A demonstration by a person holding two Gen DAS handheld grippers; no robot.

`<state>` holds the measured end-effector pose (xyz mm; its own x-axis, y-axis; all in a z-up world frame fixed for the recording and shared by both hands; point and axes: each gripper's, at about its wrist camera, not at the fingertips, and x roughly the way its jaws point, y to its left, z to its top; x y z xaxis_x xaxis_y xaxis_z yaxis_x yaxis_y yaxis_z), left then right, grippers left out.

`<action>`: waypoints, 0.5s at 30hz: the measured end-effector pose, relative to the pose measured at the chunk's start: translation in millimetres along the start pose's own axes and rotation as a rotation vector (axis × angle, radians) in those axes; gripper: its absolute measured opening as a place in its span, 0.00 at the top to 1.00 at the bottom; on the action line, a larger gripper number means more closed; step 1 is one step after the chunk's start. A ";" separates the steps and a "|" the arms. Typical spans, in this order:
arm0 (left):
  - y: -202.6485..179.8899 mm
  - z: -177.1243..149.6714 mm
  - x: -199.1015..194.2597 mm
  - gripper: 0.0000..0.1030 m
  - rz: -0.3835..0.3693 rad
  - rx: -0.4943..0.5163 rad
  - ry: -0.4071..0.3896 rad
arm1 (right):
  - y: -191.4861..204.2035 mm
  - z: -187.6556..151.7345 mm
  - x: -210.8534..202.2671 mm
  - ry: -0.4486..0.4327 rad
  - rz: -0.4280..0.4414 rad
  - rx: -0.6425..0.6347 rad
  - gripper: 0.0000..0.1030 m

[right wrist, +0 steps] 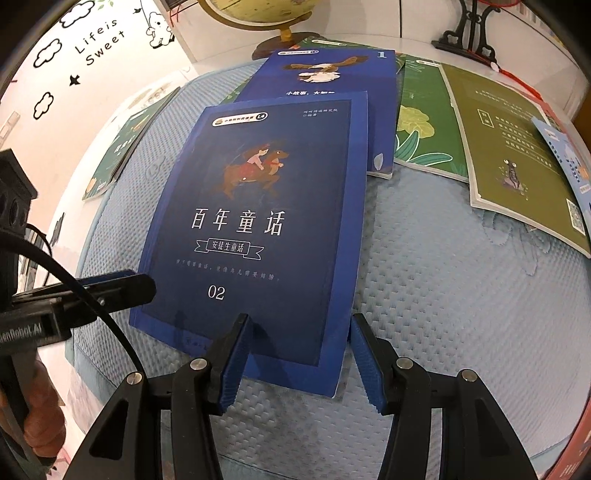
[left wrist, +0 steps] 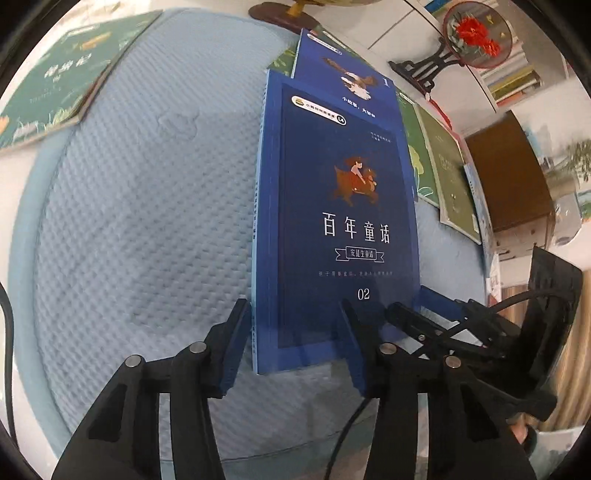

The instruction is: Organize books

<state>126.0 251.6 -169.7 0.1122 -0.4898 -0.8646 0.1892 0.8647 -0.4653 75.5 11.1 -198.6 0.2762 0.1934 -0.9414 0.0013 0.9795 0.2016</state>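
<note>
A dark blue book marked "02" (left wrist: 332,221) lies on the light blue quilted cushion (left wrist: 147,221); it also shows in the right wrist view (right wrist: 258,229). My left gripper (left wrist: 291,347) is open, its fingers astride the book's near left corner, spine side. My right gripper (right wrist: 299,358) is open at the book's near right corner, one finger over the cover, one beside the edge. The left gripper shows at the left in the right wrist view (right wrist: 110,291). A second blue book marked "1" (right wrist: 332,74) lies behind, partly under the first.
A green book (left wrist: 55,77) lies at the cushion's far left. Green and olive books (right wrist: 509,147) lie to the right, with a light blue one (right wrist: 565,155) at the edge. A globe stand (right wrist: 284,37) and a black fan stand (right wrist: 469,33) are behind.
</note>
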 end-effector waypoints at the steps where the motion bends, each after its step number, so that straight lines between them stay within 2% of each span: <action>1: 0.5 -1.6 -1.1 0.58 -0.002 0.001 -0.002 | -0.8 0.3 0.0 0.001 0.002 0.000 0.47; 2: -0.4 -2.2 -1.7 0.58 -0.012 -0.006 -0.003 | -1.7 0.5 -0.1 0.001 0.007 0.002 0.47; 4: 3.1 -4.2 -10.2 0.58 -0.092 -0.052 -0.021 | -6.4 1.3 -1.2 0.000 0.013 0.014 0.46; 6: 6.0 -7.3 -23.7 0.58 -0.215 -0.093 -0.054 | -13.4 1.9 -2.7 0.000 0.016 0.026 0.46; 9: 12.9 -8.8 -31.3 0.58 -0.324 -0.132 -0.063 | -20.6 1.8 -4.6 0.000 0.049 0.047 0.46; 11: 24.4 -9.2 -24.7 0.58 -0.384 -0.210 -0.055 | -21.1 1.4 -5.1 0.000 0.052 0.046 0.45; 13: 26.9 -8.9 -10.8 0.58 -0.387 -0.264 -0.045 | -19.9 1.0 -5.6 0.001 0.054 0.033 0.42; 15: 19.9 -11.3 0.3 0.58 -0.335 -0.241 -0.028 | -18.3 1.3 -5.6 0.002 0.052 0.022 0.41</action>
<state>118.8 269.9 -181.4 0.1101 -0.7484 -0.6541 -0.0135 0.6569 -0.7539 75.2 -8.0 -196.6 0.2750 0.2439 -0.9300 0.0083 0.9666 0.2560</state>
